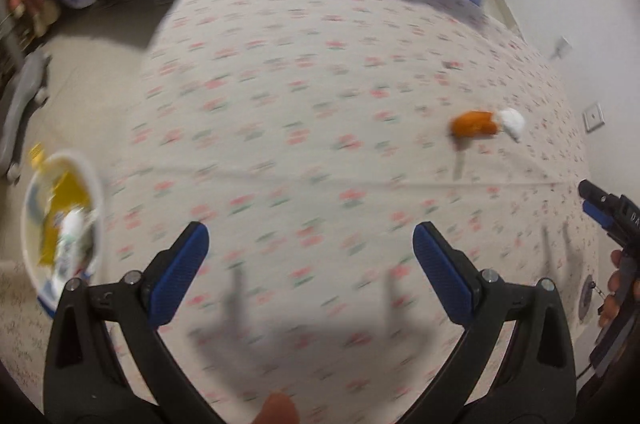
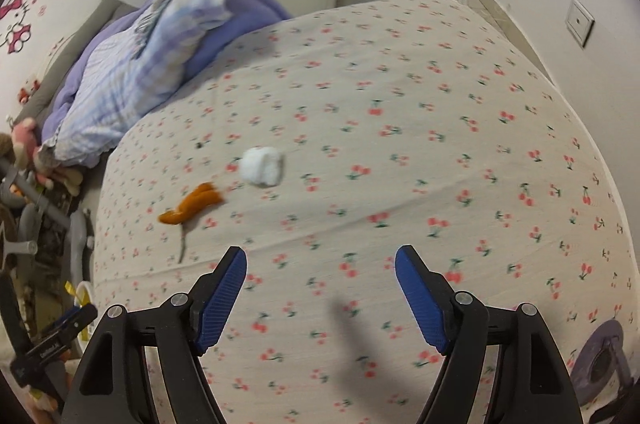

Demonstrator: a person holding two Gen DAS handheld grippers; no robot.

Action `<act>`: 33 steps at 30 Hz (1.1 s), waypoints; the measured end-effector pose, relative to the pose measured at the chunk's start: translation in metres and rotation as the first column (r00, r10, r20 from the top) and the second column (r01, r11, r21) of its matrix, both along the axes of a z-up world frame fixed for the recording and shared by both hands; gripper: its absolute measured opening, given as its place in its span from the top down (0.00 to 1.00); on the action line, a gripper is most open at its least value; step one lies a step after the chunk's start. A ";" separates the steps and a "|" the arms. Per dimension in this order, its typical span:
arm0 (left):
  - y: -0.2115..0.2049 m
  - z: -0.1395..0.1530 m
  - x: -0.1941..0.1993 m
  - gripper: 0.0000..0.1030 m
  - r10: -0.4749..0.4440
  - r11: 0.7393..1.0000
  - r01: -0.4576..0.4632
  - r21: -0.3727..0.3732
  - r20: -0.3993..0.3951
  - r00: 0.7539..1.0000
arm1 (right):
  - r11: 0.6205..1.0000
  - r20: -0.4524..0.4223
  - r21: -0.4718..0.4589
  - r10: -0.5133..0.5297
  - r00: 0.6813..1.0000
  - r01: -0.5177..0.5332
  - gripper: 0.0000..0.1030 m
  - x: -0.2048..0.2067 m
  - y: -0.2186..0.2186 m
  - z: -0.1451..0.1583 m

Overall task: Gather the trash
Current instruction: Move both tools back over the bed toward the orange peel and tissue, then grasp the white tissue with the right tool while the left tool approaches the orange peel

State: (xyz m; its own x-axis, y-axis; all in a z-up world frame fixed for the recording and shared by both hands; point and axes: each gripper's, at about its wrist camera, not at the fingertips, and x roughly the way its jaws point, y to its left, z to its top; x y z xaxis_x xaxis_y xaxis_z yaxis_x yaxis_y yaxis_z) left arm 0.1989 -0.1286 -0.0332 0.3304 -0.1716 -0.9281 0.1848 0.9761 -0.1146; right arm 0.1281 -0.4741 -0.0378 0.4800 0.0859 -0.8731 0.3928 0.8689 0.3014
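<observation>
Your left gripper (image 1: pixel 310 252) stands with its jaws wide apart above the cherry-print bedsheet (image 1: pixel 320 84). Nothing lies between the blue pads (image 1: pixel 180 274), and they touch nothing; only their shadow falls on the cloth below.

Your right gripper (image 2: pixel 320 280) is likewise apart, the gap between its fingers broad and empty. The right wrist view shows bare sheet between the pads, with no contact. In the left wrist view this same tool appears at the right edge, held in your hand (image 1: pixel 618 288).

The trash is on the bed, not in either tool. An orange peel (image 2: pixel 192 209) lies on the sheet ahead and to the left of your right gripper, well clear of its fingers. A crumpled white tissue (image 2: pixel 262 167) sits just beyond it, near the peel but apart from it in the right wrist view. In the left wrist view the two appear side by side, toward the right side of the bed; motion blur prevents telling whether they touch. A thin stem-like scrap (image 2: pixel 183 244) lies below the peel.

A white bin (image 1: pixel 96 184) stands on the floor off the left side of the bed, holding yellow and white wrappers. A striped purple quilt (image 2: pixel 132 72) is heaped at the far end.
</observation>
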 end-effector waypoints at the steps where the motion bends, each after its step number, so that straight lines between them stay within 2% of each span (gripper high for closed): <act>1: -0.012 -0.001 0.003 0.01 -0.014 1.000 0.014 0.004 0.000 1.000 | 1.000 0.000 0.003 -0.005 1.000 0.005 0.24 -0.001 -0.003 -0.001; 5: -0.062 -0.003 0.021 0.03 -0.093 0.996 0.093 -0.002 0.010 0.996 | 1.000 -0.010 0.016 -0.019 1.000 0.019 0.24 -0.005 -0.016 -0.008; 10: -0.116 -0.007 0.032 0.11 -0.202 0.979 0.202 -0.039 0.005 0.979 | 0.999 -0.026 0.024 -0.030 0.999 0.031 0.24 -0.008 -0.031 -0.017; 14: -0.150 -0.017 0.036 0.24 -0.282 0.959 0.282 -0.018 -0.005 0.959 | 0.997 -0.033 0.043 -0.059 0.998 0.061 0.24 -0.013 -0.044 -0.021; 18: -0.173 -0.031 0.038 0.29 -0.344 0.938 0.344 0.049 -0.019 0.939 | 0.996 -0.037 0.055 -0.073 0.997 0.075 0.24 -0.016 -0.051 -0.024; 19: -0.176 -0.035 0.038 0.33 -0.354 0.932 0.355 0.066 -0.028 0.935 | 0.995 -0.038 0.058 -0.074 0.996 0.076 0.24 -0.016 -0.052 -0.025; 20: -0.179 -0.039 0.038 0.42 -0.359 0.929 0.361 0.081 -0.043 0.932 | 0.995 -0.040 0.061 -0.075 0.996 0.077 0.24 -0.016 -0.052 -0.026; 22: -0.180 -0.039 0.037 0.44 -0.361 0.928 0.362 0.093 -0.025 0.932 | 0.995 -0.042 0.066 -0.074 0.996 0.076 0.24 -0.015 -0.052 -0.027; 23: -0.180 -0.038 0.036 0.48 -0.357 0.929 0.358 0.095 -0.024 0.934 | 0.995 -0.043 0.067 -0.072 0.997 0.075 0.24 -0.015 -0.051 -0.027; 25: -0.179 -0.035 0.036 0.65 -0.351 0.932 0.351 0.097 -0.016 0.936 | 0.995 -0.044 0.068 -0.069 0.997 0.072 0.24 -0.013 -0.050 -0.028; 26: -0.178 -0.034 0.036 0.83 -0.349 0.932 0.348 0.097 -0.013 0.937 | 0.995 -0.045 0.067 -0.068 0.997 0.071 0.24 -0.012 -0.049 -0.028; 27: -0.176 -0.033 0.036 0.95 -0.345 0.933 0.345 0.100 -0.016 0.938 | 0.995 -0.046 0.067 -0.067 0.997 0.070 0.24 -0.011 -0.048 -0.029; 33: -0.156 -0.019 0.026 0.98 -0.328 0.940 0.326 0.097 0.001 0.945 | 0.996 -0.038 0.063 -0.057 0.998 0.059 0.24 -0.002 -0.041 -0.030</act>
State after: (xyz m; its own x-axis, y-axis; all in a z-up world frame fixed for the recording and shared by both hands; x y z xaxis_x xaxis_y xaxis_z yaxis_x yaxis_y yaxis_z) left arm 0.2245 -0.2850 -0.0524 0.2866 -0.1846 -0.9401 0.4967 0.8677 -0.0190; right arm 0.1261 -0.5155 -0.0679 0.4536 0.1151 -0.8837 0.4537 0.8237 0.3402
